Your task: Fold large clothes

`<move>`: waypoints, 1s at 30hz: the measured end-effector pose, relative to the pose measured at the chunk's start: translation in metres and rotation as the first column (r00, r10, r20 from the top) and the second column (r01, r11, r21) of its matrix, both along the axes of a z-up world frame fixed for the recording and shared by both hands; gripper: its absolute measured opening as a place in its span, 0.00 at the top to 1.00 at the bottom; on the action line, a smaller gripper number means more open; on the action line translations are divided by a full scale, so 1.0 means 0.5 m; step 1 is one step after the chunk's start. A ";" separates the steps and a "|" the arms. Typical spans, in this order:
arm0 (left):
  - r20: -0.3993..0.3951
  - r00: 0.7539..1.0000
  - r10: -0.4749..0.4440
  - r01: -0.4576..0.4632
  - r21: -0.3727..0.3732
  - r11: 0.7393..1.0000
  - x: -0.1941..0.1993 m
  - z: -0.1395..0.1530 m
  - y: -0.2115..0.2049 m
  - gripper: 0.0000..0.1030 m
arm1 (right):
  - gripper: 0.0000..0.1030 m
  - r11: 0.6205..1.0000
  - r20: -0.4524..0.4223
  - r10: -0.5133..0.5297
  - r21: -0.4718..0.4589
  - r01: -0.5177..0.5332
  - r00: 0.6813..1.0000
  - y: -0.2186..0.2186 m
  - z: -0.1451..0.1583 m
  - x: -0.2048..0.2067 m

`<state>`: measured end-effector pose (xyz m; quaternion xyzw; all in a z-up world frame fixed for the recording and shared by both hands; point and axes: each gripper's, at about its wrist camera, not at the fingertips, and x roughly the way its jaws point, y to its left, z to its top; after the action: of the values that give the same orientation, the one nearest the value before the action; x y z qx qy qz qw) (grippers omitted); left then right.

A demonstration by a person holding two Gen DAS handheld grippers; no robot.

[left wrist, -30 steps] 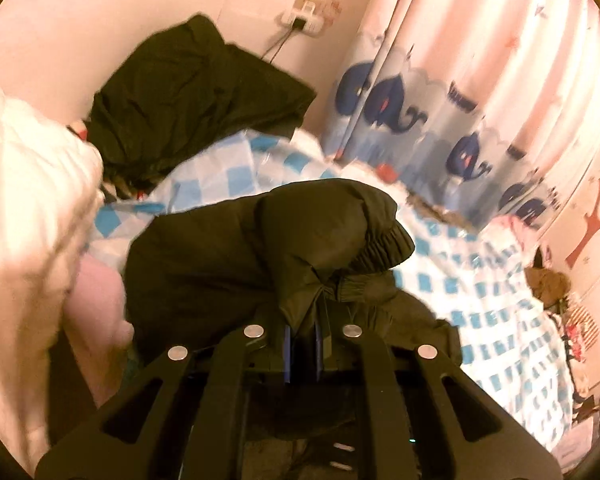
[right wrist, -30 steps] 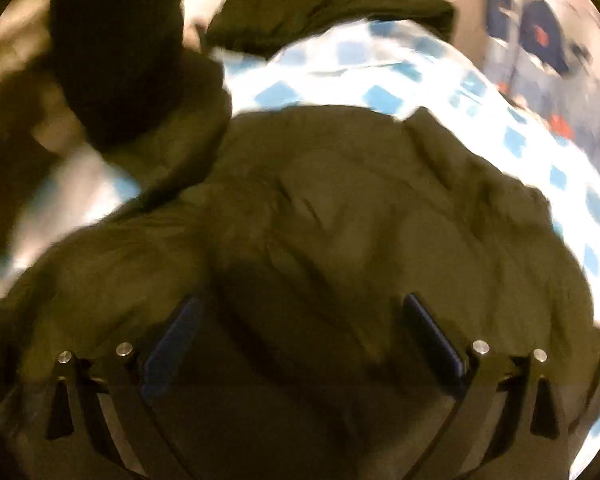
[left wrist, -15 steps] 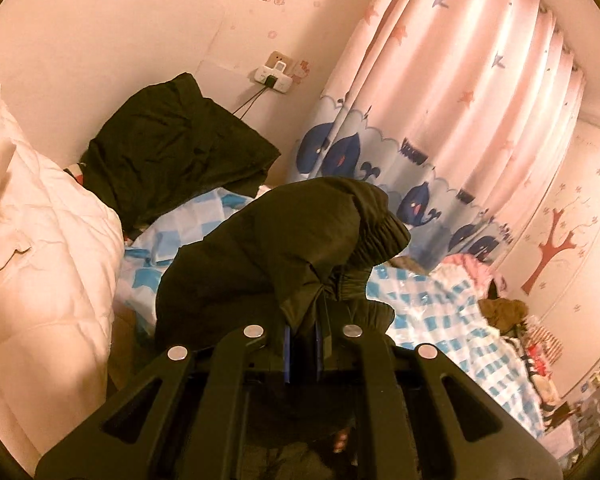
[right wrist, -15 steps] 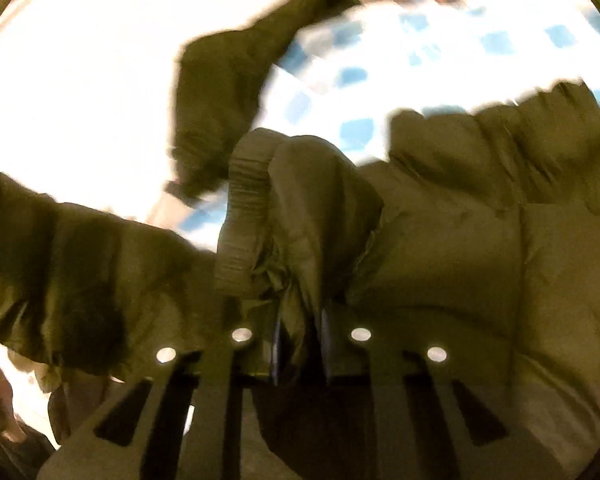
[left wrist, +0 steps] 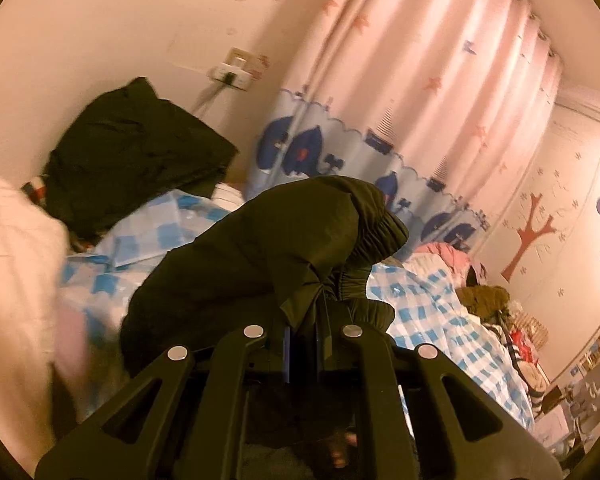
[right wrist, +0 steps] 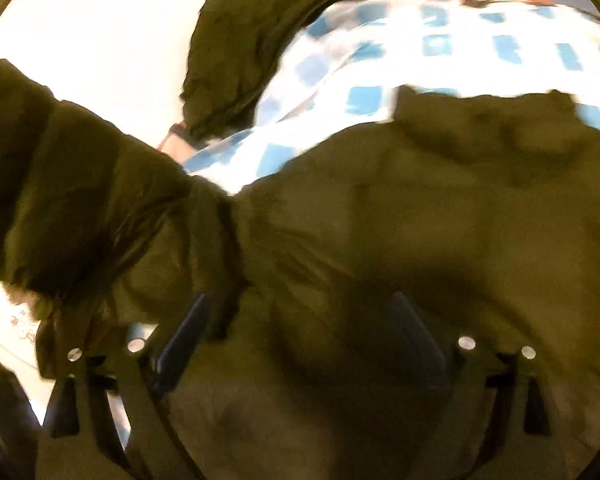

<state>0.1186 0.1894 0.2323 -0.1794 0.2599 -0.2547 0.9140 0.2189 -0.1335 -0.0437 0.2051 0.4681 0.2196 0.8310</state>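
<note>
Right gripper [right wrist: 300,328] let go since half second ago, jaws wide now over olive jacket [right wrist: 420,220] on checked bedsheet [right wrist: 460,48]. Left gripper [left wrist: 302,340] pinched shut on cuffed sleeve [left wrist: 300,240], lifted. Lay sleeve across body flat, imo. Only left view shows curtain [left wrist: 400,100].

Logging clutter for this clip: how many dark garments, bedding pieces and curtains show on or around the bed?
Dark garments: 2, the olive puffer jacket and the black folded garment.
Bedding pieces: 2, the blue checked sheet and the white duvet.
Curtains: 1, the pink whale curtain.
Total: 5
</note>
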 end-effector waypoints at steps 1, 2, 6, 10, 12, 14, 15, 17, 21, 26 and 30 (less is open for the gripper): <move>-0.002 1.000 -0.017 0.017 -0.002 1.000 0.002 0.001 -0.025 0.93 | 0.14 0.999 -0.020 -0.034 0.003 0.034 0.999 -0.052 -0.003 -0.024; -0.004 0.999 -0.037 0.037 -0.006 0.999 0.006 0.000 -0.054 0.93 | 0.14 0.998 -0.031 -0.058 0.011 0.058 0.998 -0.083 -0.006 -0.048; -0.024 0.994 -0.107 0.107 -0.007 0.994 0.018 -0.017 -0.161 0.93 | 0.14 0.975 -0.071 -0.176 0.124 0.184 0.982 -0.239 -0.043 -0.128; -0.077 0.976 -0.203 0.202 -0.014 0.979 0.048 -0.057 -0.299 0.93 | 0.14 0.910 -0.058 -0.251 0.328 0.256 0.966 -0.351 -0.072 -0.173; -0.109 0.962 -0.249 0.250 -0.008 0.968 0.064 -0.089 -0.368 0.93 | 0.14 0.872 -0.038 -0.253 0.424 0.245 0.967 -0.377 -0.081 -0.181; -0.140 0.945 -0.297 0.299 -0.003 0.954 0.076 -0.129 -0.437 0.93 | 0.13 0.838 -0.036 -0.229 0.500 0.216 0.973 -0.394 -0.080 -0.179; -0.155 0.931 -0.329 0.333 -0.004 0.943 0.083 -0.159 -0.478 0.93 | 0.13 0.814 -0.023 -0.230 0.543 0.205 0.973 -0.405 -0.075 -0.180; -0.193 0.911 -0.366 0.370 -0.012 0.929 0.098 -0.214 -0.534 0.93 | 0.10 0.774 -0.004 -0.239 0.603 0.193 0.971 -0.416 -0.069 -0.178; -0.278 0.870 -0.407 0.411 -0.046 0.910 0.135 -0.333 -0.604 0.93 | 0.09 0.682 -0.042 -0.260 0.699 0.214 0.965 -0.449 -0.090 -0.174; -0.397 0.818 -0.416 0.411 -0.102 0.906 0.179 -0.489 -0.640 0.90 | 0.09 0.621 -0.099 -0.265 0.744 0.249 0.959 -0.467 -0.131 -0.156; -0.468 0.783 -0.411 0.388 -0.150 0.909 0.202 -0.556 -0.642 0.60 | 0.09 0.583 -0.114 -0.261 0.773 0.250 0.959 -0.471 -0.148 -0.148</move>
<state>0.2197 -0.1316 -0.0456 -0.1998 0.5085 -0.3943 0.7390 0.1448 -0.3691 -0.1175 0.6085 0.2870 0.2801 0.6848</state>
